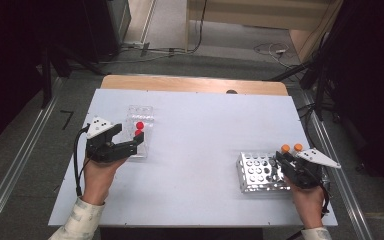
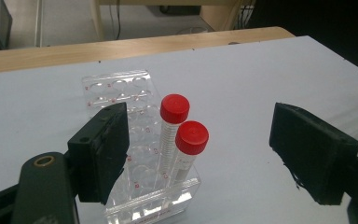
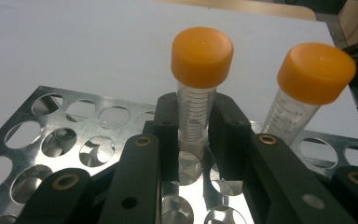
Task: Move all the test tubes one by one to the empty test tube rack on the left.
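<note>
Black tongs [image 3: 196, 135] in my right hand, nearest the lens, have clamped shut on one orange-capped tube [image 3: 197, 88] standing in the steel rack [image 1: 256, 173] near the right edge of the white surface [image 1: 200, 150]; its orange twin [image 3: 303, 93] waits just beside it. Across the surface, my left tongs [image 2: 196, 158] hang wide open around two red-capped tubes [image 2: 179, 140] already seated in the clear rack [image 1: 140, 131]. By my reading, two tubes are moved and two remain.

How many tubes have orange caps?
2. Both stand in the metal rack at the table's right. One orange-capped tube is pinched between the right gripper fingers; the other orange-capped tube stands free beside it. None seem hidden.
</note>
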The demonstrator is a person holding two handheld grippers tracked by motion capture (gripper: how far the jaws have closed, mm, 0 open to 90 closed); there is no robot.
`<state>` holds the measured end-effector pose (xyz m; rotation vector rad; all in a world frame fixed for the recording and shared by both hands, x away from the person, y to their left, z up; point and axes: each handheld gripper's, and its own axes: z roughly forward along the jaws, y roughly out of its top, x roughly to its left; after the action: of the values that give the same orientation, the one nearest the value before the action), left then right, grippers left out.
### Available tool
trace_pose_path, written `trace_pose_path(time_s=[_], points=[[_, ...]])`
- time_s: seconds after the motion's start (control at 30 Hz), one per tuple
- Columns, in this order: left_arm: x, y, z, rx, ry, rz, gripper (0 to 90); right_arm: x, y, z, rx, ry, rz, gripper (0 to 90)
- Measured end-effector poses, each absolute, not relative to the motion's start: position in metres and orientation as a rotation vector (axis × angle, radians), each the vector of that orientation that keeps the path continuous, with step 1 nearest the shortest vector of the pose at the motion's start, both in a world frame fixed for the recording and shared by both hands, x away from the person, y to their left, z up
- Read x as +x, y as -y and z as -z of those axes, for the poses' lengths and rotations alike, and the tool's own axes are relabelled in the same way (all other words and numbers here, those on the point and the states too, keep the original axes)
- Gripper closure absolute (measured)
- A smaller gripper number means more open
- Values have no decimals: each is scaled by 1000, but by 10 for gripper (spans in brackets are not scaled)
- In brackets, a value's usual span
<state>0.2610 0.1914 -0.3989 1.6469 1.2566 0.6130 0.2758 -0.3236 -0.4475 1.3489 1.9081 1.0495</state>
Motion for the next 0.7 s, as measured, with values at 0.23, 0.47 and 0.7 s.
trace_pose_path(time_s=[0.23,0.47,0.7], points=[[261,-192,398,1644,-1258,-616,203,268,322,427,1294,-1875,-1068,718],[260,-192,398,1645,-1256,-616,202,260,323,408,1262,-1836,-1074,719],[260,-190,398,1653,-1251,-614,198,249,316,393,1208,-1844,-1114,719]])
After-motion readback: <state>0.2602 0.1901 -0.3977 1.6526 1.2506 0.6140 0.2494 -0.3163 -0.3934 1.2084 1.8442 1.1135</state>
